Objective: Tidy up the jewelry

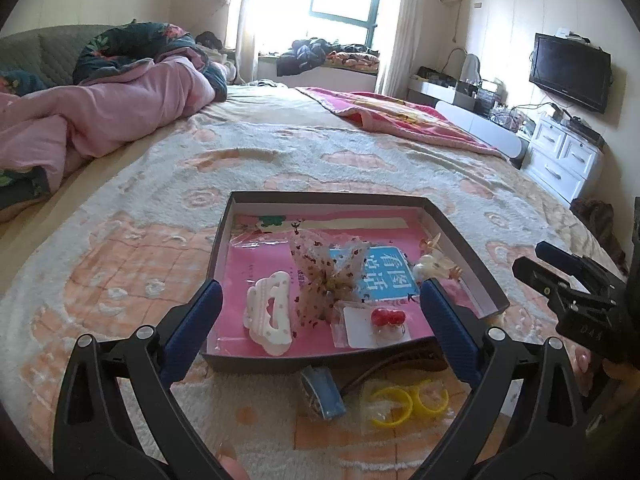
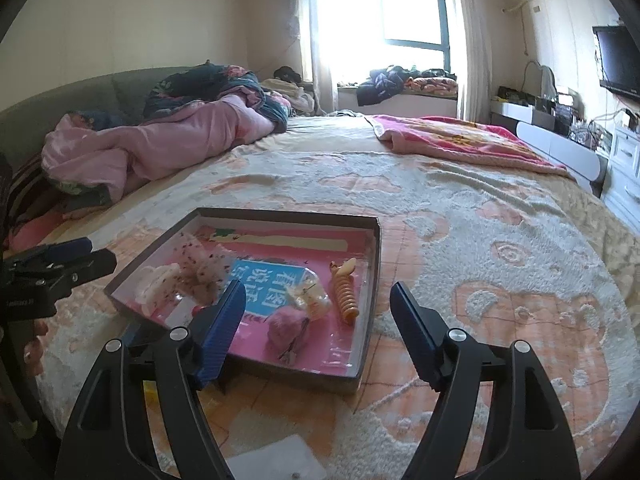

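Note:
A dark shallow box (image 1: 464, 236) with a pink lining sits on the bed. In it lie a white hair claw (image 1: 269, 314), a speckled mesh bow (image 1: 328, 272), red earrings on a white card (image 1: 386, 318) and pale clips (image 1: 432, 266). The right wrist view shows the box (image 2: 370, 316) with an orange spiral clip (image 2: 346, 292), a pink fluffy clip (image 2: 286, 330) and a bagged item (image 2: 310, 294). My left gripper (image 1: 322, 292) is open over the box's near edge, empty. My right gripper (image 2: 318, 290) is open and empty by the box's near right corner. Yellow hoops in a bag (image 1: 408, 402) and a blue roll (image 1: 324, 394) lie outside the box.
The bed cover (image 2: 500, 264) spreads around the box. A pink quilt (image 1: 100, 116) lies at the far left, a red blanket (image 1: 404, 118) at the far right. A white card (image 2: 276, 460) lies near the right gripper. White drawers (image 1: 560, 156) stand right.

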A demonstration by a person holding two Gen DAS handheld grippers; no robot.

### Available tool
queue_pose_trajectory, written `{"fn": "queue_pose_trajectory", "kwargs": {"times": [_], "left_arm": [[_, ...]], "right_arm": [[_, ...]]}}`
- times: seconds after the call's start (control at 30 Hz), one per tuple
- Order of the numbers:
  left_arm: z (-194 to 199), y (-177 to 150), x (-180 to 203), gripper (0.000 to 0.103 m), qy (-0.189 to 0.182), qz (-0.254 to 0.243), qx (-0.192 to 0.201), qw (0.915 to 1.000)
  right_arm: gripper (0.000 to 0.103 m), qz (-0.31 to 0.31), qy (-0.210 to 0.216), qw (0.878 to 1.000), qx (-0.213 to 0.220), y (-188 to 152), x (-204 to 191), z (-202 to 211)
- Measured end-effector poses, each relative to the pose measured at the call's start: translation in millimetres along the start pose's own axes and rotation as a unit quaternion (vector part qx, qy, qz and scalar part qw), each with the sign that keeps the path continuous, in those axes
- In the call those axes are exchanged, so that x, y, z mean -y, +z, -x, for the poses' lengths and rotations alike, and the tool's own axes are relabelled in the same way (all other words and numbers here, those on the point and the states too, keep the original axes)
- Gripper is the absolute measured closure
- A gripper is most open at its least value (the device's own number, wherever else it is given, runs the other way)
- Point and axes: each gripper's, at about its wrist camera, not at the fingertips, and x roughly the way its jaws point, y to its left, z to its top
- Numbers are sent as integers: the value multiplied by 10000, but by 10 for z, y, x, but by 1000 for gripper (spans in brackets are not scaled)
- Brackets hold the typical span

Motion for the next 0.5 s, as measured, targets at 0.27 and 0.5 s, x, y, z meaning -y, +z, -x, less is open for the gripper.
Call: {"fn": "queue_pose_trajectory", "kwargs": {"times": [0.27,0.5], "left_arm": [[72,-81,-31,12,101,-6,-32,9999],[152,-143,-58,12,163,-40,-36,9999]], "right_arm": [[29,181,108,9998,-17,-126,-139,155],[29,362,116,9993,-31,-230,-274,264]]}}
